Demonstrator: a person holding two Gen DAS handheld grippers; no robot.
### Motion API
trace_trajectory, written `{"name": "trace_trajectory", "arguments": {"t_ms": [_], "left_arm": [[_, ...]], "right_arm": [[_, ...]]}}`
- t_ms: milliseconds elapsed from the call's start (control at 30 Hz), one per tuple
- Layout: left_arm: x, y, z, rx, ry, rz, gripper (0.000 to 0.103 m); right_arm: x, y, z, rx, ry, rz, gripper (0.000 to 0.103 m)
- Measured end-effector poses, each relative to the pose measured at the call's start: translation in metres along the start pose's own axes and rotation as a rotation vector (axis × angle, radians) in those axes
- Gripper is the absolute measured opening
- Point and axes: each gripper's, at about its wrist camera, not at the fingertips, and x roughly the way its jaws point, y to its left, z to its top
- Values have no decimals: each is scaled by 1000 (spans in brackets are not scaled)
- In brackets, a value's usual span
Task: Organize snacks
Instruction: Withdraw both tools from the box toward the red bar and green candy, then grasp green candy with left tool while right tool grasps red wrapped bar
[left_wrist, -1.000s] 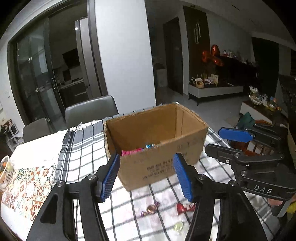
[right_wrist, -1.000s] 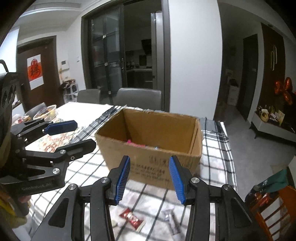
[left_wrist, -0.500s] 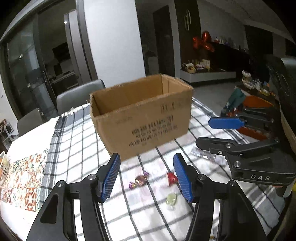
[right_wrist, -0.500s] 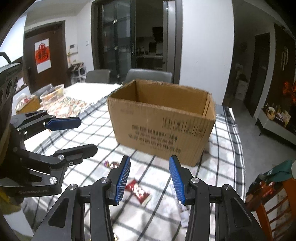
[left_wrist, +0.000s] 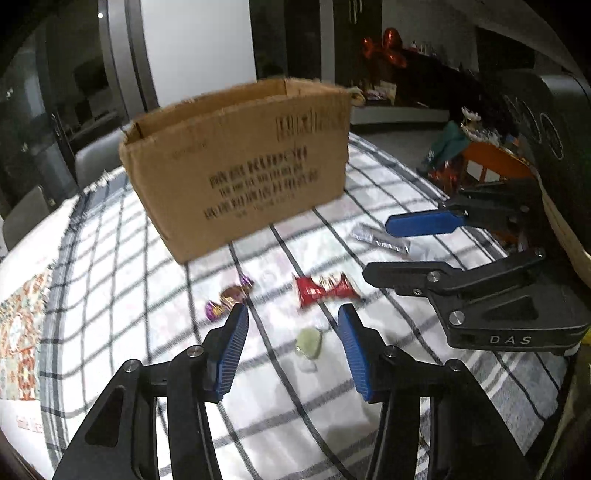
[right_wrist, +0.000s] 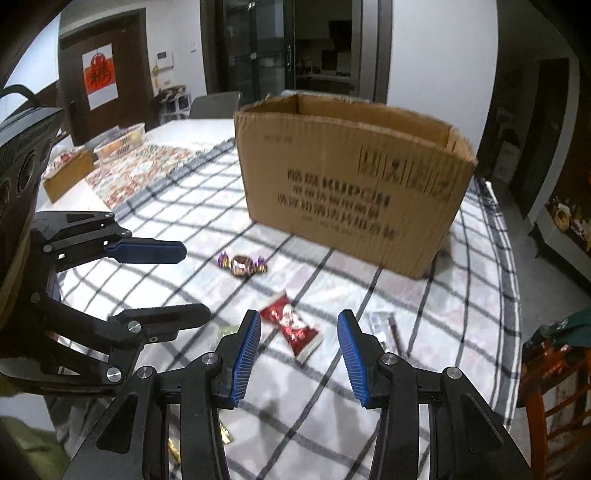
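Note:
An open-topped cardboard box (left_wrist: 240, 177) (right_wrist: 351, 192) stands on the checked tablecloth (left_wrist: 122, 295). In front of it lie loose snacks: a purple-ended candy (left_wrist: 231, 295) (right_wrist: 242, 264), a red wrapper (left_wrist: 323, 290) (right_wrist: 291, 325), a pale green candy (left_wrist: 308, 341) and a clear silver packet (left_wrist: 380, 240) (right_wrist: 384, 325). My left gripper (left_wrist: 292, 314) (right_wrist: 195, 282) hovers over the green candy with its jaws closing; the pads do not touch it. My right gripper (right_wrist: 299, 321) (left_wrist: 380, 251) is open above the red wrapper. The box's inside is hidden.
A patterned mat (right_wrist: 147, 166), a clear tub of snacks (right_wrist: 118, 140) and a small brown box (right_wrist: 66, 177) lie at the table's far left. Grey chairs (right_wrist: 214, 105) stand behind. An orange chair (right_wrist: 546, 369) is past the right edge. Gold wrappers (right_wrist: 225, 435) lie near me.
Both grippers have sunk toward the table and tipped downward, so the loose snacks now lie under the fingers and the box's inside is out of sight. The left jaws have narrowed.

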Motion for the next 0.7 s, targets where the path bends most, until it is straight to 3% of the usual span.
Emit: {"name": "trace_trajectory", "arguments": {"t_ms": [300, 533, 700], "left_arm": [[24, 1, -11, -13, 83, -62, 40], [42, 3, -13, -33, 127, -127, 27], [50, 4, -12, -33, 142, -130, 26]], "right_arm": [[28, 0, -10, -34, 81, 19, 44], [37, -1, -9, -45, 100, 36, 44], [44, -2, -5, -61, 107, 45, 44]]}}
